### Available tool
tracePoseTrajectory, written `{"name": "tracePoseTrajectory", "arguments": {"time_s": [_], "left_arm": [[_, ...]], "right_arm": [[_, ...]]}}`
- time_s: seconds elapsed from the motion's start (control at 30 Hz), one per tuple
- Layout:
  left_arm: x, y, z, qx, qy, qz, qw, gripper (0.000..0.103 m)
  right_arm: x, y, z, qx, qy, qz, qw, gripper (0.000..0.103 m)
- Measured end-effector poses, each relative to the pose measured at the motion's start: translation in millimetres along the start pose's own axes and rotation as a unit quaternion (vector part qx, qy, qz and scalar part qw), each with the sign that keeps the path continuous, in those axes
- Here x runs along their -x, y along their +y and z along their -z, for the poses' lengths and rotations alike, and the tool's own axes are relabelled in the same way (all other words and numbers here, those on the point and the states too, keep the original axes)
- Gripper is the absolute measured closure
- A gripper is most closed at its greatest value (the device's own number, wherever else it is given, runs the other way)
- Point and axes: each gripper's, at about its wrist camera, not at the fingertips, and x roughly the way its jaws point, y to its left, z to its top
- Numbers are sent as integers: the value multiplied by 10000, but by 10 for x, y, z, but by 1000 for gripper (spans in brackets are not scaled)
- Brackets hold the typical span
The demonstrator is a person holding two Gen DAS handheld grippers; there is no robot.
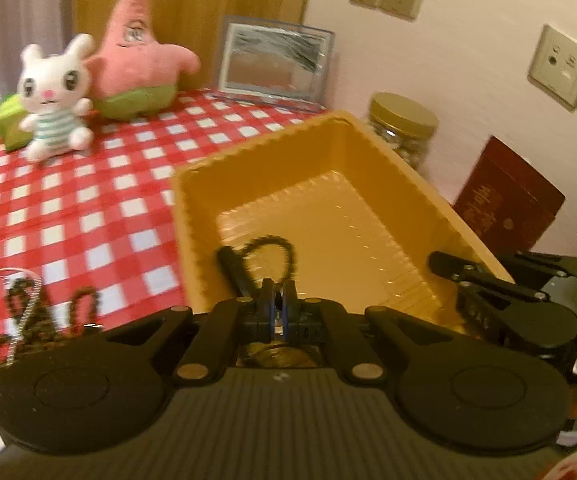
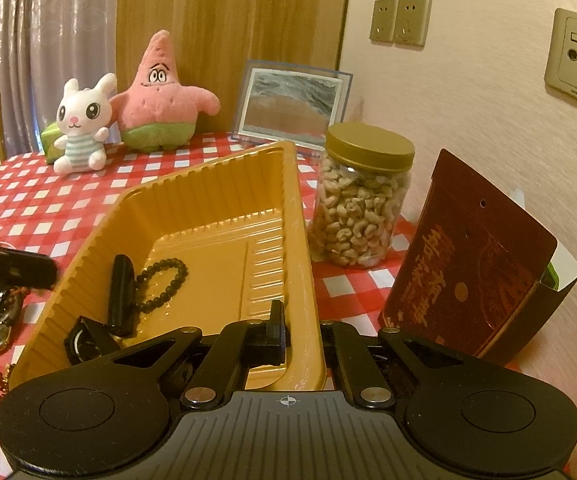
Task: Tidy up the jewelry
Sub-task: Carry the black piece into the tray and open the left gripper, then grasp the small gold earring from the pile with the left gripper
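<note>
Two grippers clamped — the right gripper [image 2: 303, 334] pinching the yellow tray's [image 2: 208, 168] near wall, the left gripper [image 1: 279, 300] apparently empty; tugging could tip out the bead bracelet [image 2: 164, 284].

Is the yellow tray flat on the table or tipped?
Tipped. The yellow tray has its near right edge raised off the checked tablecloth, pinched by the right hand-held gripper.

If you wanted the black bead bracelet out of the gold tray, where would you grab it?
Probably the black bead bracelet at its loop's free end, away from the black bar, pinching one strand. Come straight down: it lies flat, and the gold tray walls block sideways approaches.
</note>
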Motion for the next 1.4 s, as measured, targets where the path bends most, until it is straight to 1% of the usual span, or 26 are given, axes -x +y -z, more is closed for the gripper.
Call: {"name": "tracePoseTrajectory", "arguments": {"time_s": [0.1, 0.17, 0.3, 0.4, 0.43, 0.53, 0.63, 0.73, 0.8, 0.93, 1.0, 1.07, 1.17, 1.27, 1.4], "left_arm": [[-100, -81, 1, -48, 72, 72, 9999, 101], [-145, -104, -4, -63, 120, 57, 9999, 100], [-136, -97, -16, 17, 124, 74, 9999, 98], [-79, -64, -34, 77, 79, 102, 9999, 91], [-47, -46, -41, 110, 49, 105, 9999, 87], [83, 33, -67, 250, -87, 56, 9996, 86], [272, 182, -74, 420, -268, -105, 9987, 84], [469, 397, -29, 622, -399, -437, 9963, 78], [584, 564, 25, 750, -417, -738, 9936, 77], [744, 856, 188, 980, -299, -1246, 9869, 75], [786, 960, 283, 1067, -200, -1399, 9842, 74], [802, 1034, 380, 1136, -96, -1543, 9814, 71], [800, 1067, 520, 1193, 76, -1534, 9809, 70], [724, 1015, 653, 1096, 297, -1439, 9831, 66], [584, 931, 780, 978, 549, -1212, 9863, 66]], "right_arm": [[11, 1, -1, -3, -9, -22, 10000, 99], [15, 2, -4, -4, -10, -33, 10000, 99], [26, 2, -7, -5, -8, -50, 10000, 99], [25, 5, -9, -6, -6, -51, 10000, 99], [25, 3, -9, -1, -9, -50, 10000, 99], [24, 3, -9, -6, -3, -51, 10000, 99], [27, 6, -5, 6, 3, -52, 10000, 99], [28, 9, -6, 9, 6, -57, 10000, 99], [33, 13, -4, 15, 2, -62, 10000, 99], [35, 16, 4, 29, 10, -65, 10000, 100], [44, 23, 13, 46, 12, -62, 10000, 100], [49, 17, 7, 59, 16, -62, 10000, 100], [59, 22, 3, 78, 17, -46, 10000, 100], [76, 27, -4, 94, 21, -22, 10000, 100], [106, 30, -2, 105, 36, 14, 9999, 100]]}}
